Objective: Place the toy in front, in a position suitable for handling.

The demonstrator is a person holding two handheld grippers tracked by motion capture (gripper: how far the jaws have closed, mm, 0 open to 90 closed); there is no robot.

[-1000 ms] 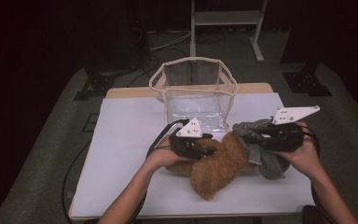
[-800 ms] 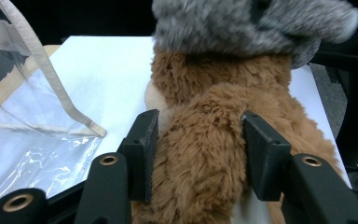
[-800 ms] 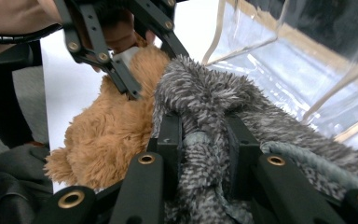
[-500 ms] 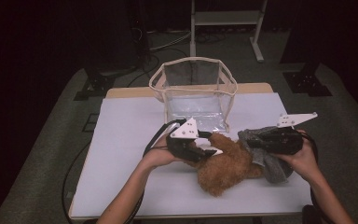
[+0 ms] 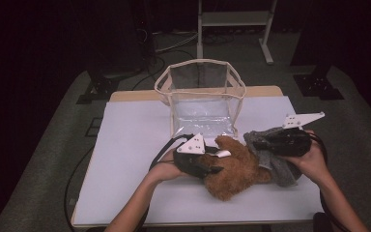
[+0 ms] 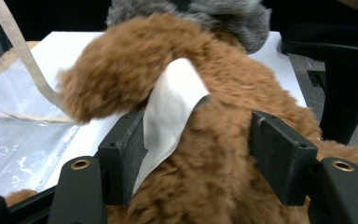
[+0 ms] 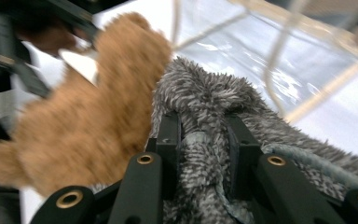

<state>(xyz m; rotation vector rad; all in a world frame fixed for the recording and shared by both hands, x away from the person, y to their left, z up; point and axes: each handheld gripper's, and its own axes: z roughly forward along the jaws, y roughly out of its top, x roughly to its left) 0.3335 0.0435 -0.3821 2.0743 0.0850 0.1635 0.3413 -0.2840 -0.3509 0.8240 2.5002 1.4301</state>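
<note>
Though opening, left tongs [image 6: 200, 154] astride brown plush [image 6: 223, 93].

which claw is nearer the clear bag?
Left. The left claw sits at the brown plush just below the clear bag; the right claw grips grey fabric off to its right.

The high view looks forward and down from above the person's side onto the white rectangular table [image 5: 135, 145], from a moderate distance. The left gripper view sits very close behind its own black jaws, facing the brown plush toy [image 6: 223, 140]. The right gripper view sits equally close, facing along its jaws over grey shaggy fabric [image 7: 205, 107]. All three views share the brown plush toy [image 5: 236, 169], the grey fabric and the clear plastic bag with beige trim [image 5: 203, 96].
</note>
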